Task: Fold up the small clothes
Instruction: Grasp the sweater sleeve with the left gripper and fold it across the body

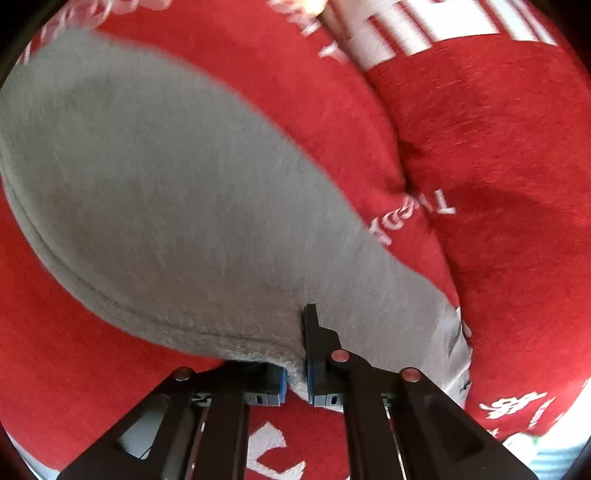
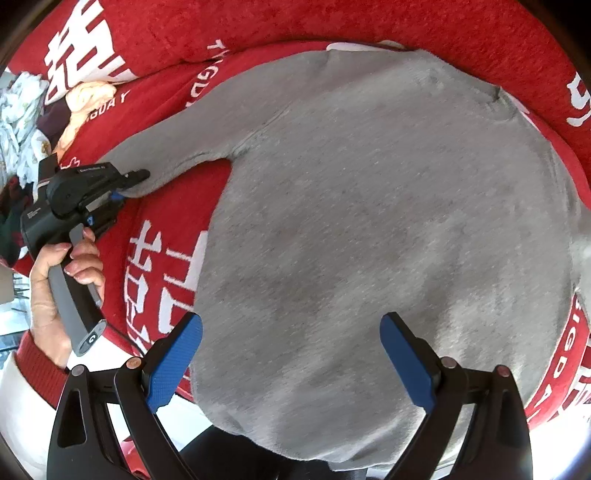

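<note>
the left gripper (image 1: 301, 354) pinches the grey sweater's (image 2: 369, 221) sleeve cuff (image 1: 258, 350) — the right gripper (image 2: 291, 354) hovers spread above its body, over the red blanket (image 2: 369, 22).

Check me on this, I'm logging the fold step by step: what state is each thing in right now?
Gray top: spread flat on the red blanket, one sleeve stretched out to the side.
Sleeve end: pinched, not yet folded in.
Left gripper: shut on the sleeve end.
Right gripper: open, above the top's body, holding nothing.
Red blanket: lying under the top.
</note>
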A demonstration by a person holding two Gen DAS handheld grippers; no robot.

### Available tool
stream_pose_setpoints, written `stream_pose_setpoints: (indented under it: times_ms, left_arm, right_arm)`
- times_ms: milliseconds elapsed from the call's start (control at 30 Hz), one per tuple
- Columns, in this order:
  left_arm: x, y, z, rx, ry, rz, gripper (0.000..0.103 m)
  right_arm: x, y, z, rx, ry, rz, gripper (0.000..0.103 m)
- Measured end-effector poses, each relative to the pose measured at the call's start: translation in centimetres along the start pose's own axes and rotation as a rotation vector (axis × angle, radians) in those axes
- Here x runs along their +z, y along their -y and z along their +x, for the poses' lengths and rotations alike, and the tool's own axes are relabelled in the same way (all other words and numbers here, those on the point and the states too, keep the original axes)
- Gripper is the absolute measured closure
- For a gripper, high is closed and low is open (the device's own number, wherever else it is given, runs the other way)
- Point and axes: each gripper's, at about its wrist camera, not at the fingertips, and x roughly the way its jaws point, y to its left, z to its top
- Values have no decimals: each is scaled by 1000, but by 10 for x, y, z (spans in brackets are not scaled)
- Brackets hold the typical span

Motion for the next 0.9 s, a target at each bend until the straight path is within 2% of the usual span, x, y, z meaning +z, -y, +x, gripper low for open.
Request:
stream_pose_setpoints:
  times_ms: [100, 200, 333, 433, 567, 667, 767, 900]
  left_arm:
    - [0, 25, -21, 11, 74, 165, 95]
    - [0, 53, -38, 6, 129, 287, 96]
    - [-11, 110, -59, -42, 194, 481, 97]
    - [-29, 159, -60, -90, 206, 610, 97]
    - [-77, 224, -55, -155, 172, 790, 97]
    - [-123, 262, -37, -172, 99, 889, 97]
    - [-165, 287, 2, -130, 17, 979, 97]
    - [-206, 286, 44, -5, -54, 1046, 96]
  right_arm:
    - [-6, -1, -2, 11, 1, 8, 5]
    - [-12, 5, -6, 20, 12, 26, 5]
    - [-16, 21, -13, 30, 28, 70, 5]
    - [-18, 38, -21, 36, 59, 91, 5]
    - [-19, 72, -34, 43, 98, 145, 5]
    - [-20, 106, -45, 49, 129, 213, 5]
    - [-26, 140, -50, 42, 141, 275, 5]
    - [-36, 179, -48, 37, 132, 336, 5]
